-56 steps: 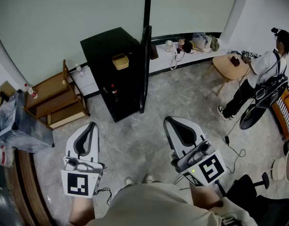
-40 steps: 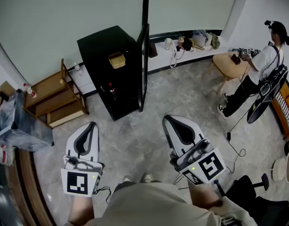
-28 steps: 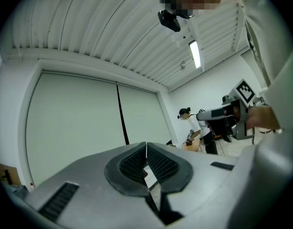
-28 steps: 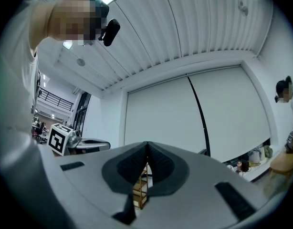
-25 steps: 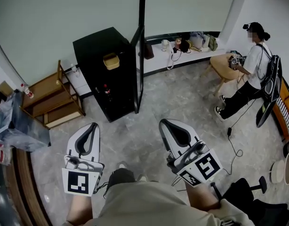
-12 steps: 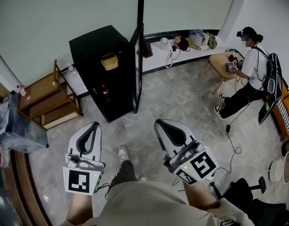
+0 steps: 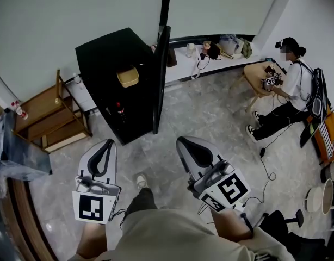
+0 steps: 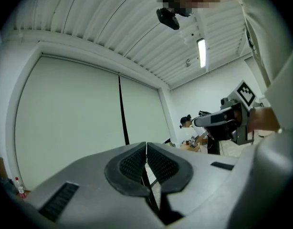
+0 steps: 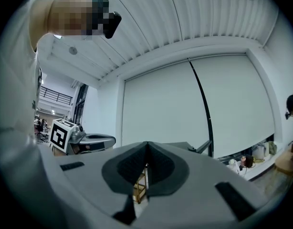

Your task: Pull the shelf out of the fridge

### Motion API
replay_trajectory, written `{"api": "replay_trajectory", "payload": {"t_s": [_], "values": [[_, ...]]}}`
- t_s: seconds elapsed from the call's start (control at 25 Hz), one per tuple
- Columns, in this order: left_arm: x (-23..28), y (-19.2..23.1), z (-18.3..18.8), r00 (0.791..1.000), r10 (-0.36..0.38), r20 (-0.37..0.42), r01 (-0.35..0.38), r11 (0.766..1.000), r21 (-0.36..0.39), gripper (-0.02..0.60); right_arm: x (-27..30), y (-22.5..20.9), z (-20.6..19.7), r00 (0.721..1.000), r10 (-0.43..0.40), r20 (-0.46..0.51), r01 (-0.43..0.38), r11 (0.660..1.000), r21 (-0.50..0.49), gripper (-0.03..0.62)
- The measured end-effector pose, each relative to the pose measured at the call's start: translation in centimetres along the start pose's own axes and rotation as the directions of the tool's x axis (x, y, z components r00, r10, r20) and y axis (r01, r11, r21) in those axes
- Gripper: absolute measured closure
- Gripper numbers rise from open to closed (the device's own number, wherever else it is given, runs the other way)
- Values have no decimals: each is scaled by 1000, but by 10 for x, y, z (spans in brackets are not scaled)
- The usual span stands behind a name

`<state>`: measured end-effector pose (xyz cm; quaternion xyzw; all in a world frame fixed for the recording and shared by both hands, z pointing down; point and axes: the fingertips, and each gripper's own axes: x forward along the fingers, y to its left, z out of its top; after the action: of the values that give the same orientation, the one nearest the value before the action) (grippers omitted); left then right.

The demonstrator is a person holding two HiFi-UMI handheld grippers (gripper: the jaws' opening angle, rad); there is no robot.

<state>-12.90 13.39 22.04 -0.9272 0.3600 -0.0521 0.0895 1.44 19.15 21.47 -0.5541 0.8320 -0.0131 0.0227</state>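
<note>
**Grey floor (image 7: 210, 118), black fridge (image 7: 101, 58) ahead**

Nearest, above the floor, the left tongs (image 7: 106, 144) and right tongs (image 7: 183, 142) point level, both clenched with nothing between them. Well beyond them stands the fridge, its door (image 7: 160, 75) swung open. The shelf inside is too dark to make out.

The black fridge (image 7: 107, 61) is standing upright on the grey floor against the pale wall. Its door (image 7: 160, 80) is hanging wide open, showing edge-on. The interior is lying in shadow, leaving the shelf too dark to tell.
</note>
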Motion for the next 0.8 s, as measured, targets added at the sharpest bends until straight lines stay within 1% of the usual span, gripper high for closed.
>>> {"api": "replay_trajectory", "payload": {"t_s": [0.2, 0.4, 0.56, 0.8], "values": [[37, 43, -14, 1000, -11, -14, 11, 1000, -27, 574, 57, -18, -3, 1000, -3, -22, 3, 1000, 7, 605], [71, 83, -27, 999, -30, -30, 29, 999, -32, 574, 110, -32, -11, 999, -4, -48, 5, 1000, 24, 605], [89, 113, -36, 999, -38, -32, 37, 999, -36, 574, 148, -37, -15, 998, -6, -55, 7, 1000, 21, 605], [108, 154, -39, 999, -47, -23, 46, 998, -34, 574, 194, -41, -10, 998, -19, -53, 19, 1000, 0, 605]]}}
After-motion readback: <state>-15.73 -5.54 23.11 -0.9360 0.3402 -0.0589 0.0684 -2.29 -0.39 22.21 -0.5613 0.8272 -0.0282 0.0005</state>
